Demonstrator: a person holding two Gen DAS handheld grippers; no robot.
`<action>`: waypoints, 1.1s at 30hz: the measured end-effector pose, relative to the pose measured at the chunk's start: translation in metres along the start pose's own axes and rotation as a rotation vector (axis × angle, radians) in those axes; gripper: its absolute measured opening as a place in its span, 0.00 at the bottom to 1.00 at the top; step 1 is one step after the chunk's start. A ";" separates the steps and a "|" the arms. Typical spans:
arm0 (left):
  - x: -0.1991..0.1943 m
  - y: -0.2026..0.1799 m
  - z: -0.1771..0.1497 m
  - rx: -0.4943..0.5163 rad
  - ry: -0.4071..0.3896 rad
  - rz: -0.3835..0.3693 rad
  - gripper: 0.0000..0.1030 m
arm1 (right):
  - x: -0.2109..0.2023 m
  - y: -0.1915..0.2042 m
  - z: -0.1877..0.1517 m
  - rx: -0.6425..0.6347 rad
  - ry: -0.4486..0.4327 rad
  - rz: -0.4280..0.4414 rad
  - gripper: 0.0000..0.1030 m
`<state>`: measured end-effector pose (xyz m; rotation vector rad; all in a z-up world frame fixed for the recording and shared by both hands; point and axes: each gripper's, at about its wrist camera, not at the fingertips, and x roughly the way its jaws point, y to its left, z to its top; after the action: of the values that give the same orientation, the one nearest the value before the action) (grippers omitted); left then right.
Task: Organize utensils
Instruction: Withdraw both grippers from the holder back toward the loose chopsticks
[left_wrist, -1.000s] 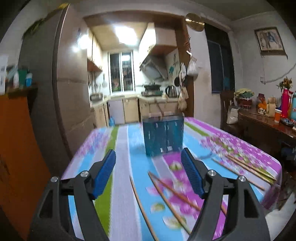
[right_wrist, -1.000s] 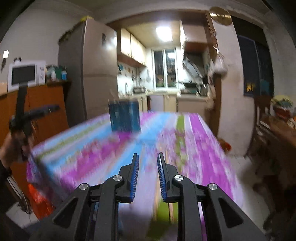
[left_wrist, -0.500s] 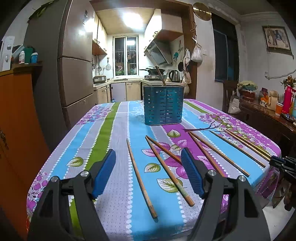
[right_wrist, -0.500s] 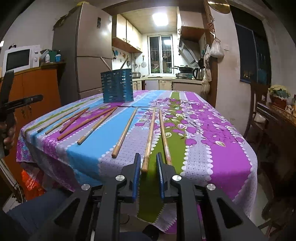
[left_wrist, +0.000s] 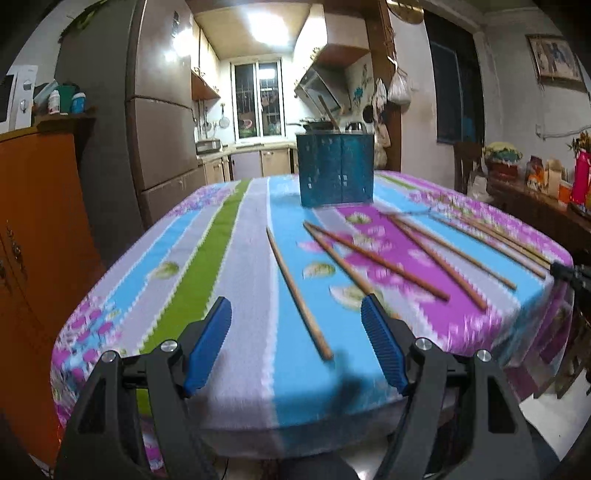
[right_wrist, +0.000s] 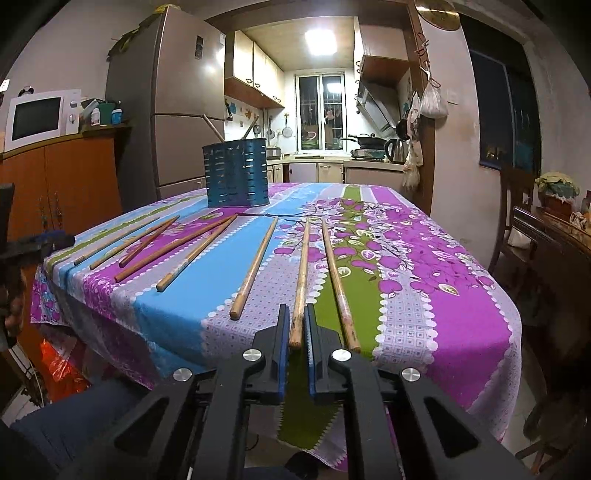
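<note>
Eight wooden chopsticks (right_wrist: 255, 266) lie loose on the bench (right_wrist: 443, 295). In the right wrist view, two more stick ends (right_wrist: 213, 129) rise out of the single blue slotted holder (right_wrist: 236, 177); in the blurred left wrist view only one of them shows. That makes ten sticks and one holder. Around the room there is one microwave (right_wrist: 40, 118), one fridge (right_wrist: 184, 110), one kettle (right_wrist: 395, 151) and one hanging plastic bag (right_wrist: 434, 101).

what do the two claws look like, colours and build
Both match: the left claw and right claw have black plastic frames with cut-out openings, silver round screw heads, and blue ribbed pads lining the fingers. No cables or markings show.
</note>
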<state>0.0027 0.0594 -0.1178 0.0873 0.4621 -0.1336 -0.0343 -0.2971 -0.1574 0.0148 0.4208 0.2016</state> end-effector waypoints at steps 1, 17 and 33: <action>0.002 0.000 -0.001 -0.004 0.006 -0.002 0.67 | 0.000 0.000 0.001 -0.003 0.003 -0.002 0.09; 0.014 -0.003 -0.003 -0.021 0.009 0.022 0.66 | 0.000 0.000 0.000 0.002 0.018 -0.003 0.09; 0.008 -0.001 0.003 -0.036 0.002 0.038 0.66 | 0.001 0.001 0.000 0.006 0.019 0.008 0.10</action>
<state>0.0114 0.0572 -0.1188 0.0608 0.4649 -0.0874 -0.0340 -0.2962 -0.1575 0.0204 0.4400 0.2081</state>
